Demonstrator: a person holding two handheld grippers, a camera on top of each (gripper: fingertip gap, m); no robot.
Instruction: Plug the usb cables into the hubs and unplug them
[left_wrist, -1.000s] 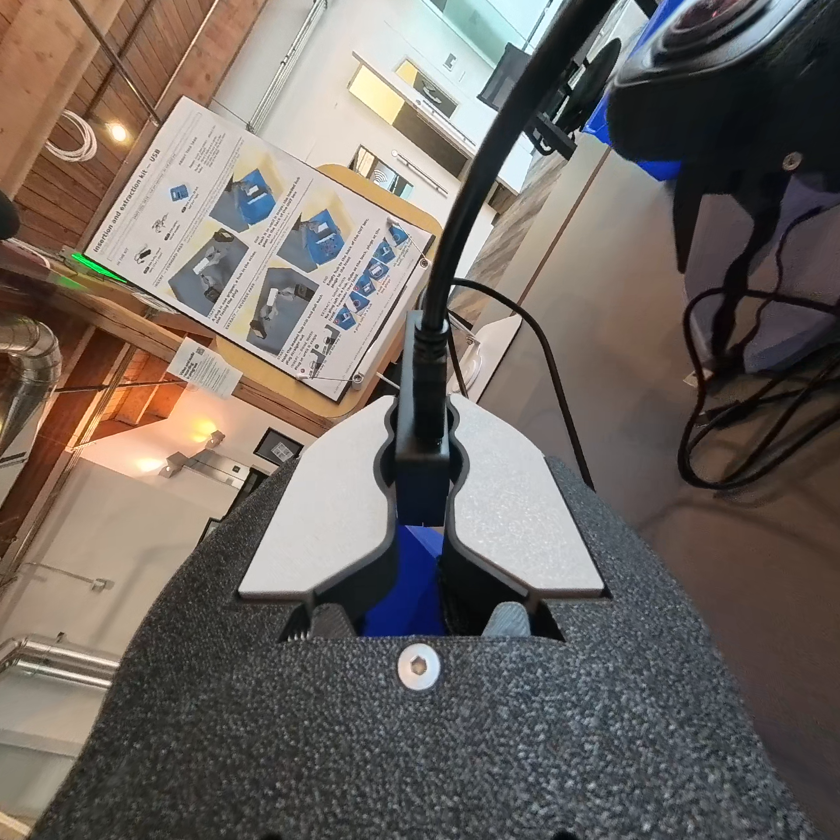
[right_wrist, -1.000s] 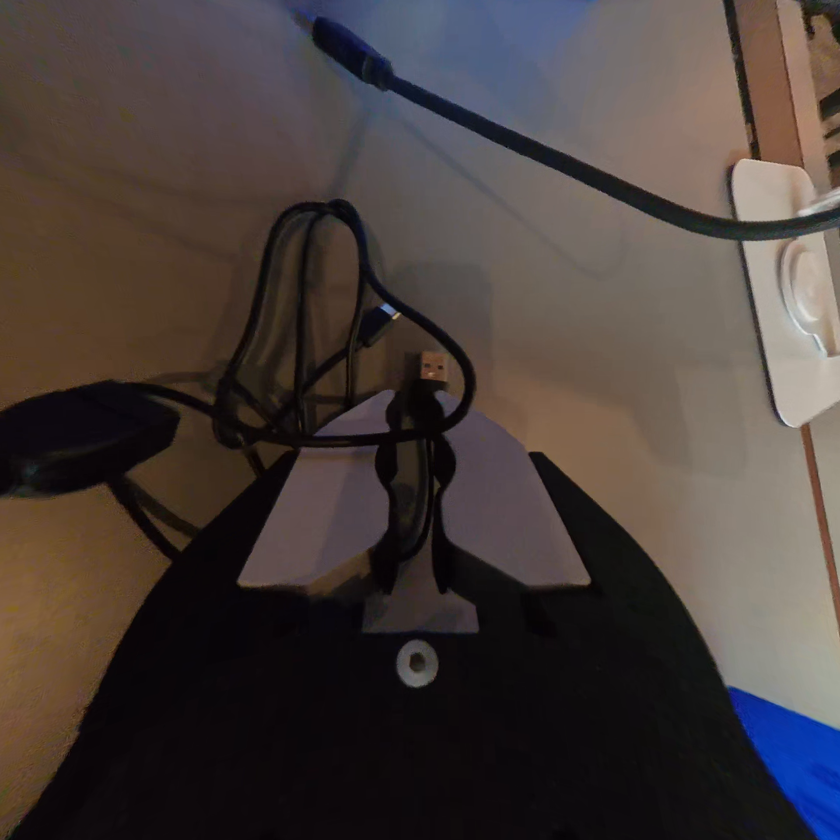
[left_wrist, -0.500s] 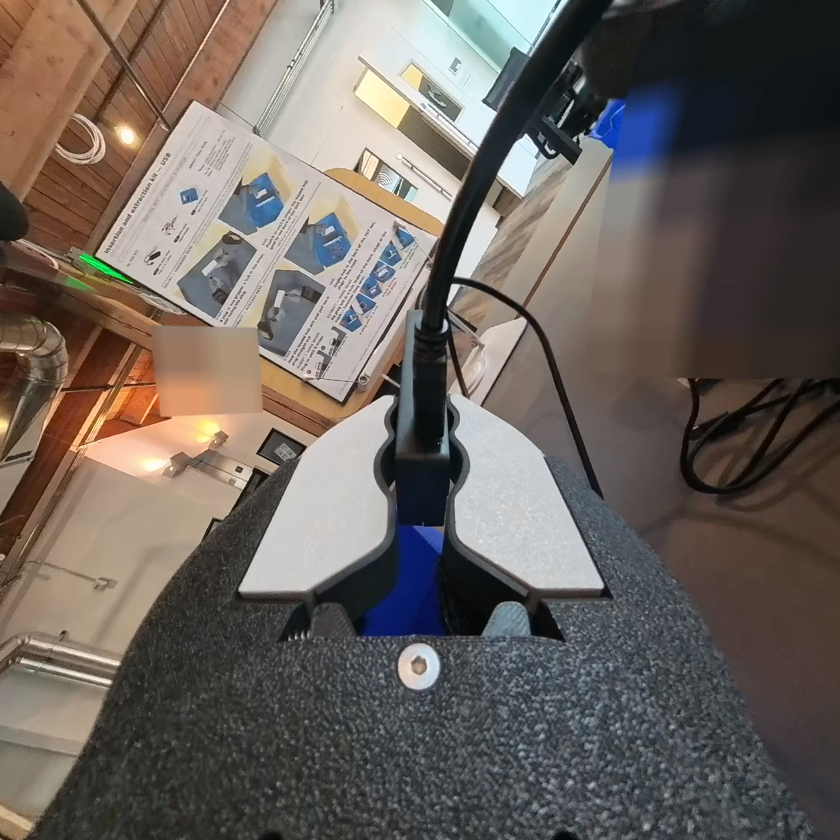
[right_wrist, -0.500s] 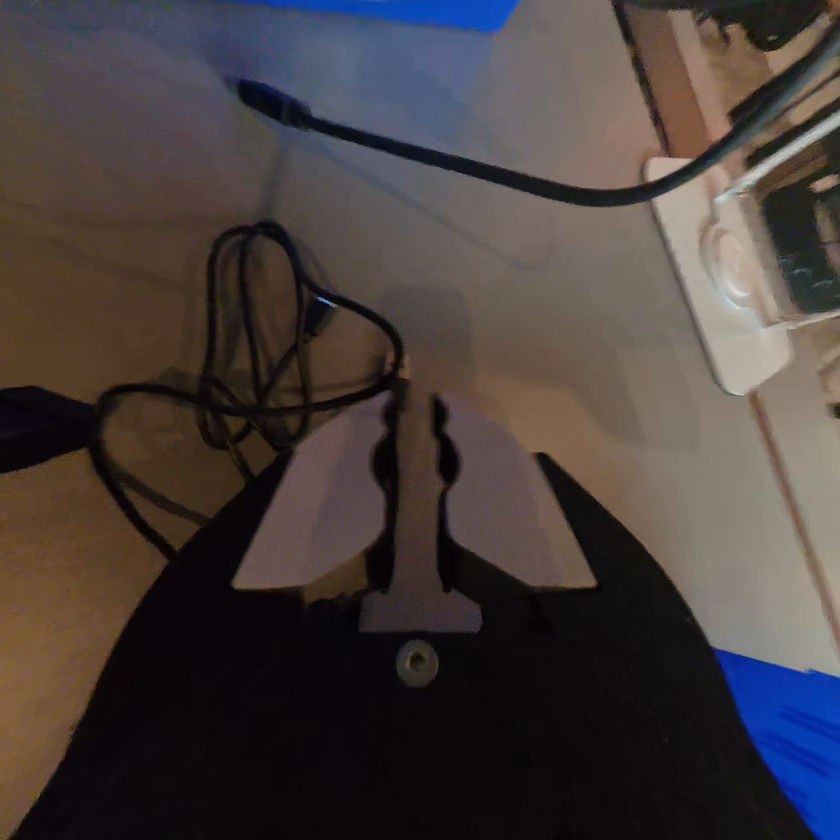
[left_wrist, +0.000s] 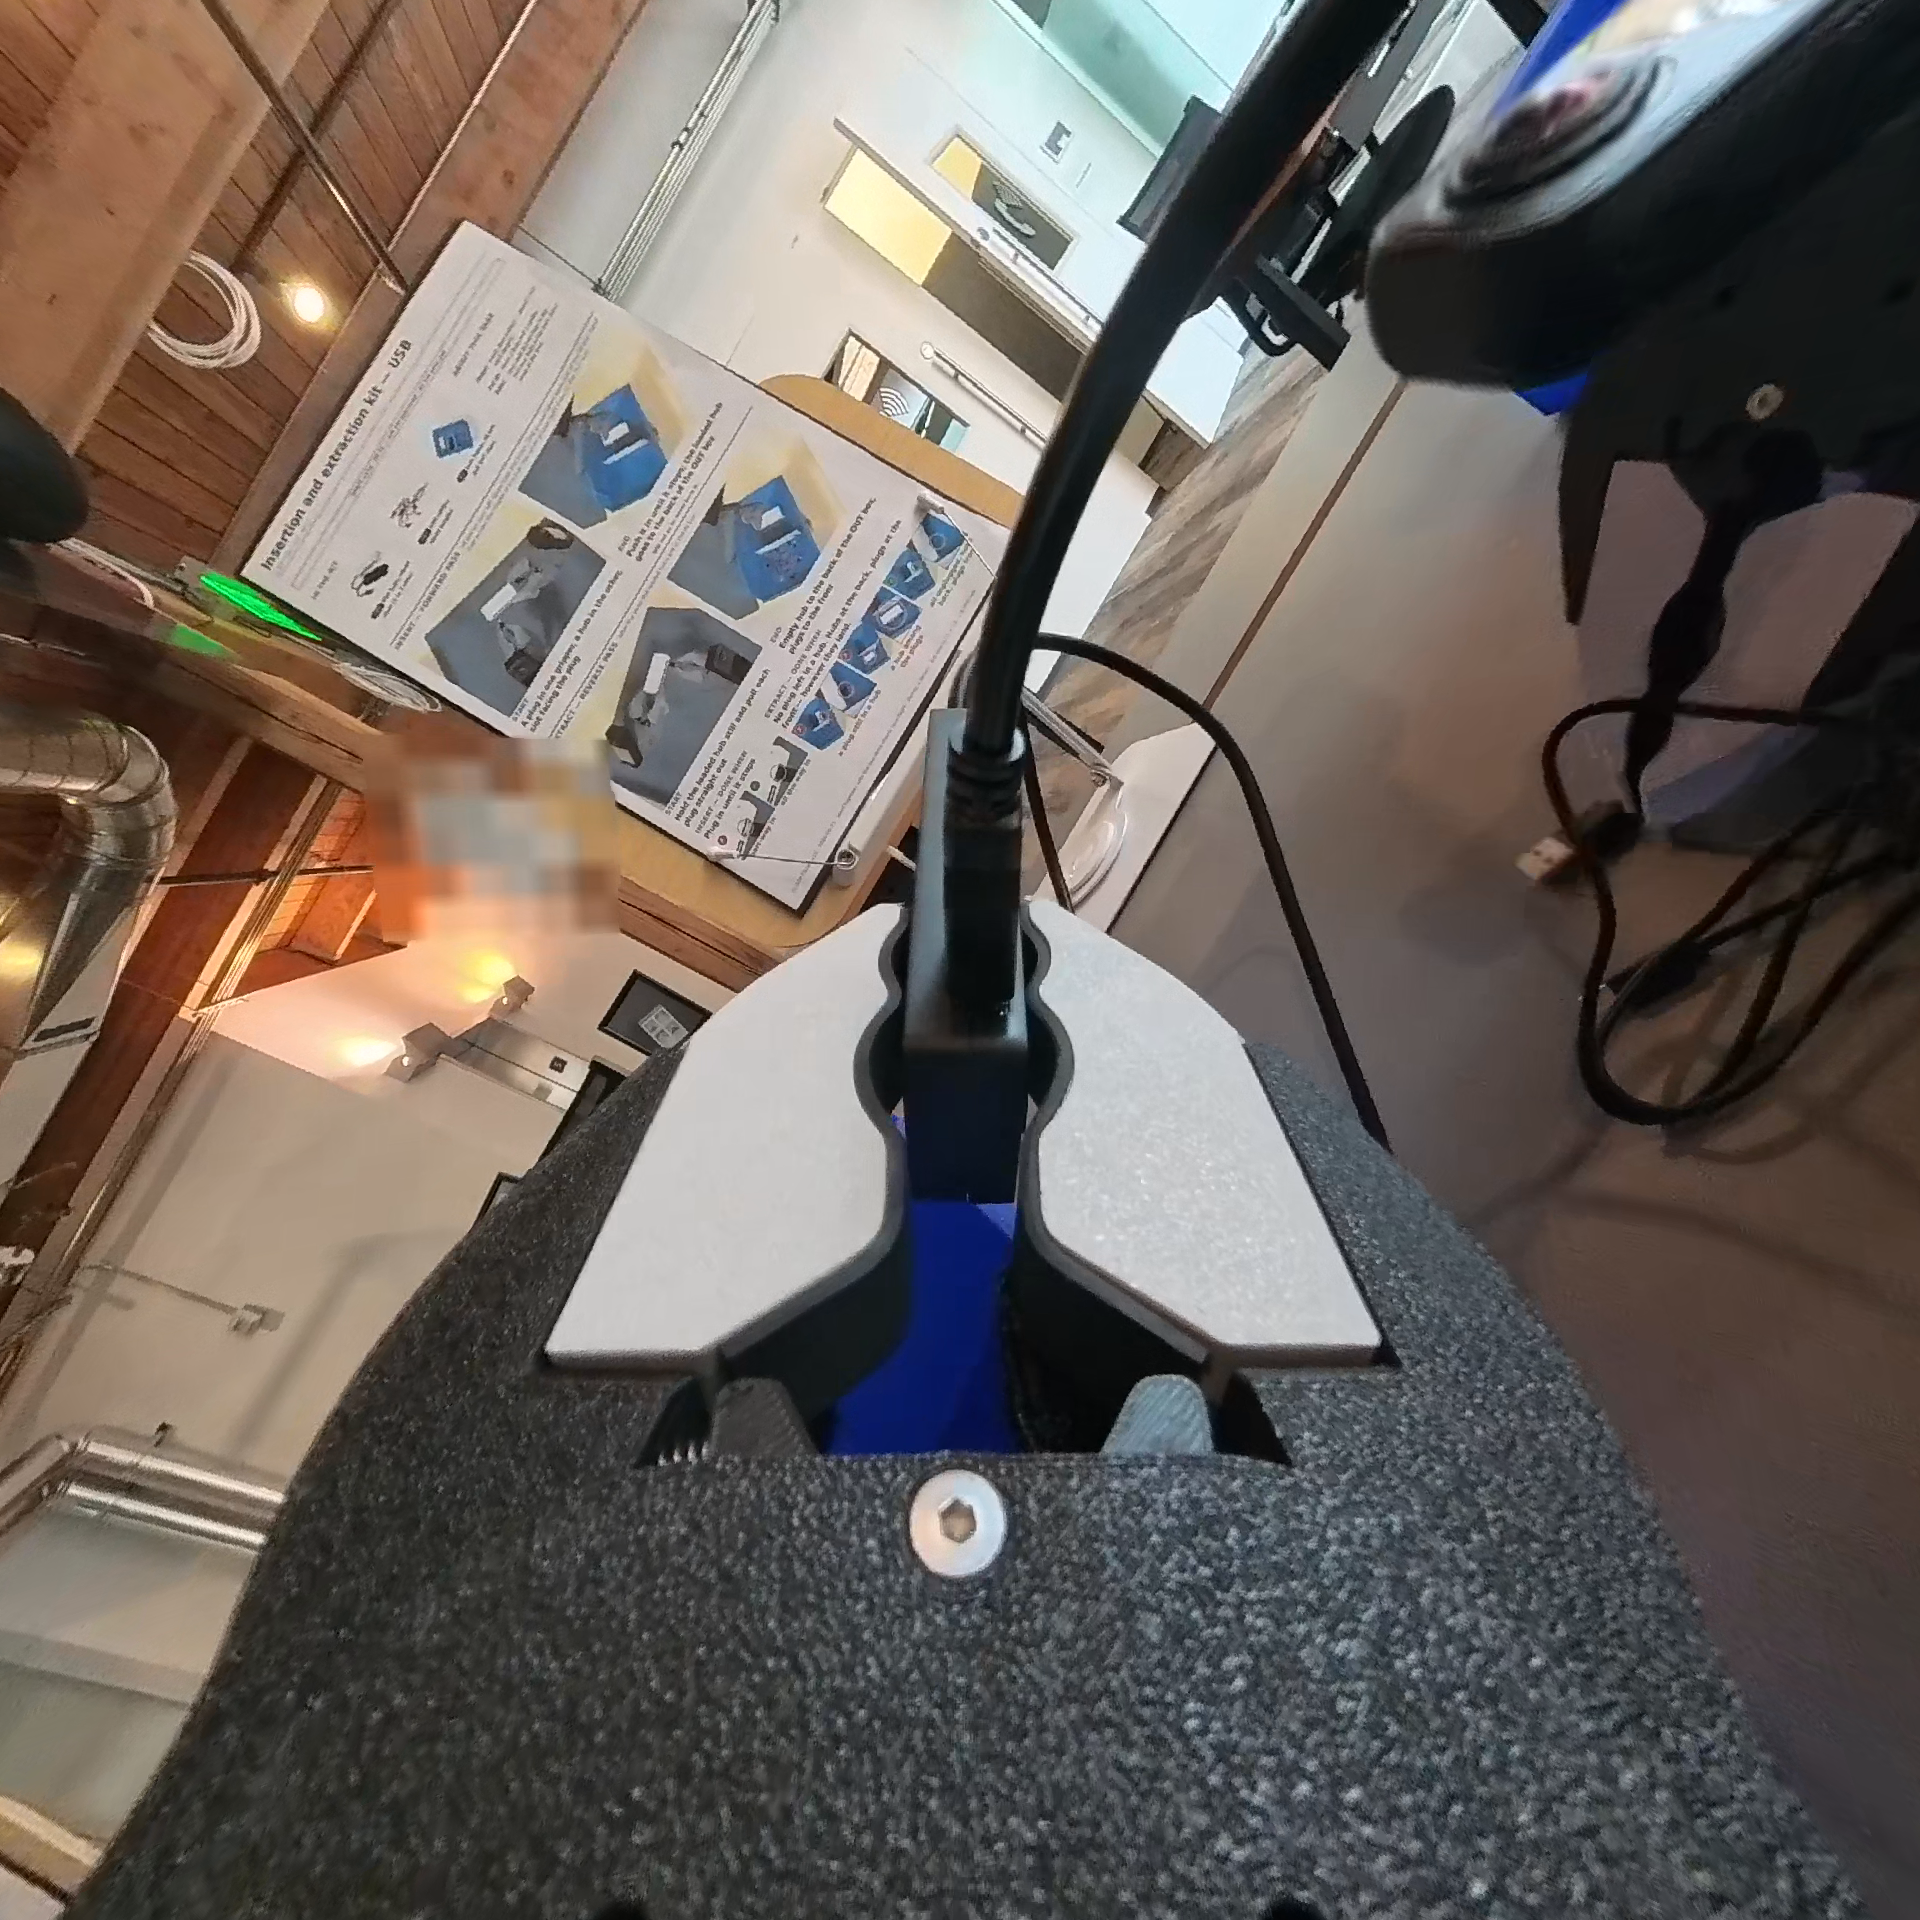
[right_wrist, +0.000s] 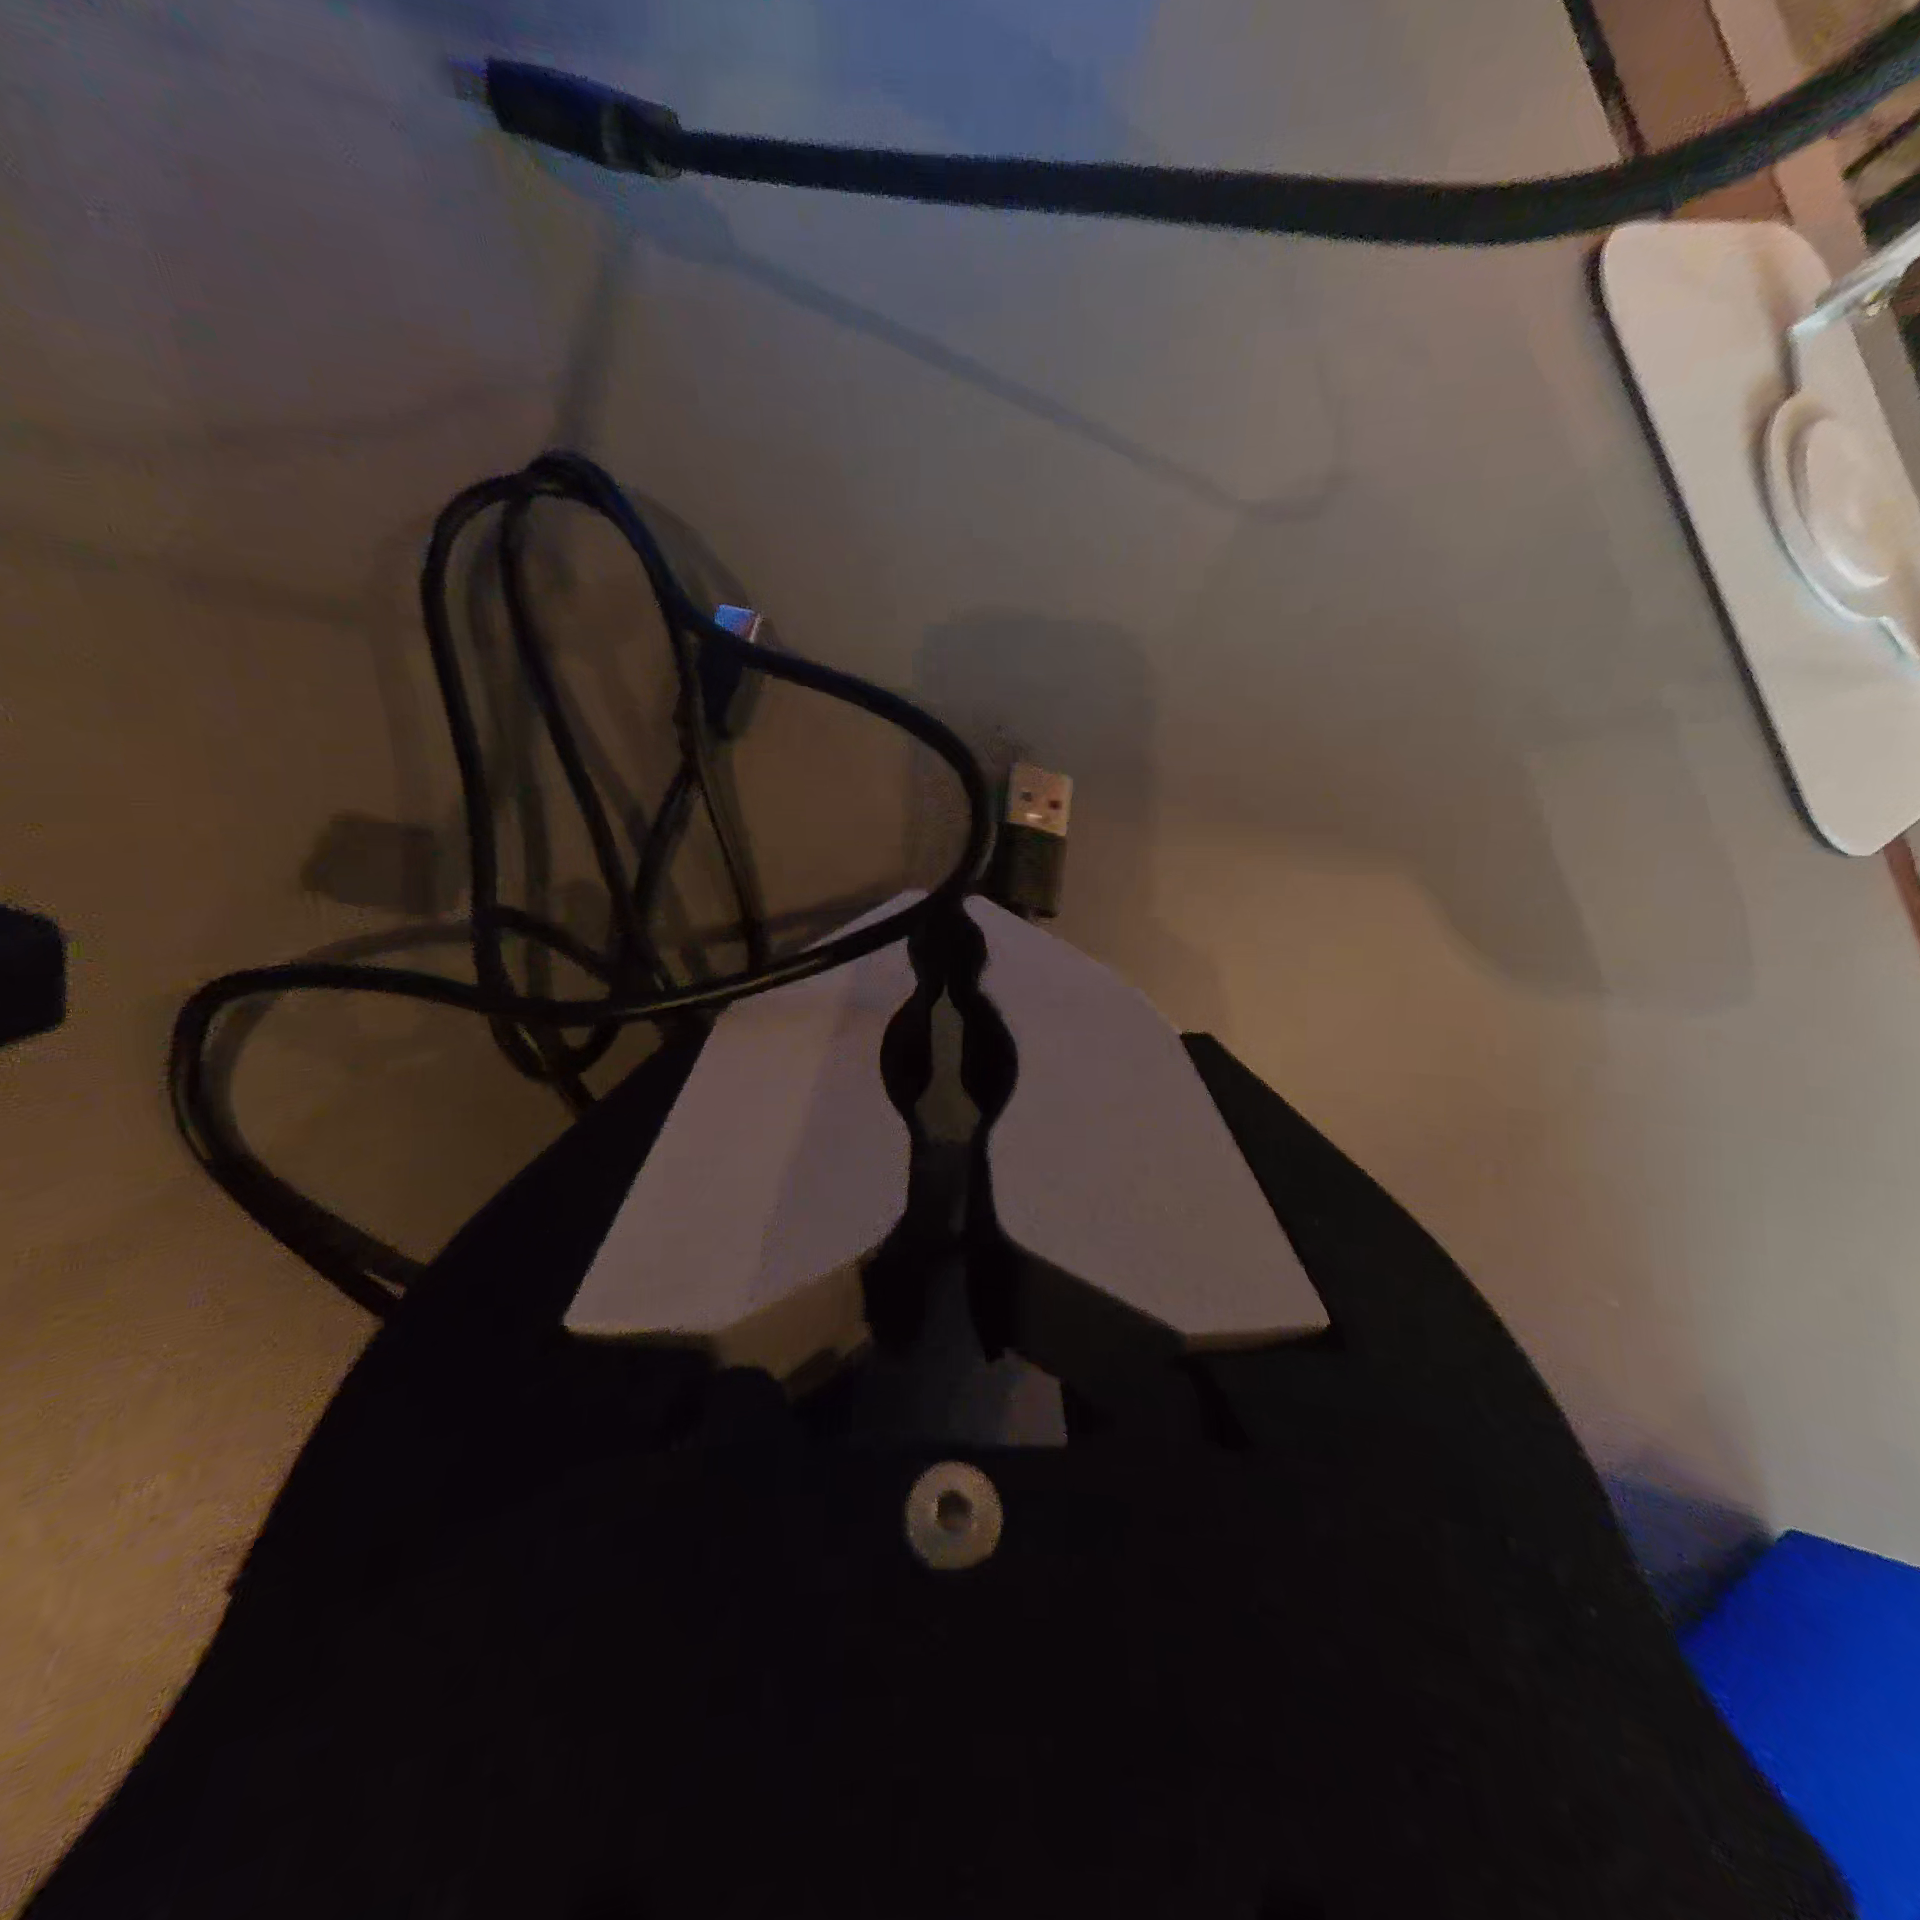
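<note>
My left gripper (left_wrist: 961, 925) is shut on a slim black hub (left_wrist: 951, 831) that stands up between the pads. A thick black cable (left_wrist: 1081, 416) arches up out of it. My right gripper (right_wrist: 951, 920) is shut, just above the grey table (right_wrist: 1351, 623). A black USB plug (right_wrist: 1039, 821) lies just right of its fingertips, outside the grasp. A thin black cable loop (right_wrist: 883, 717) runs across right at the tips. The left wrist view shows the right gripper (left_wrist: 1662, 707) pointing down over a cable tangle (left_wrist: 1714, 935), with the plug (left_wrist: 1548, 857) on the table.
The thick cable's plug end (right_wrist: 561, 99) lies at the table's far side. A white stand base (right_wrist: 1766, 520) sits at the right edge and a blue box (right_wrist: 1818, 1714) at the lower right. An instruction poster (left_wrist: 623, 582) stands behind. A black object (right_wrist: 26, 971) is at the left.
The right jaws stood around the USB plug's cable, opened wider, then shut. The plug now lies to the right of the tips. The left gripper and its hub have not moved.
</note>
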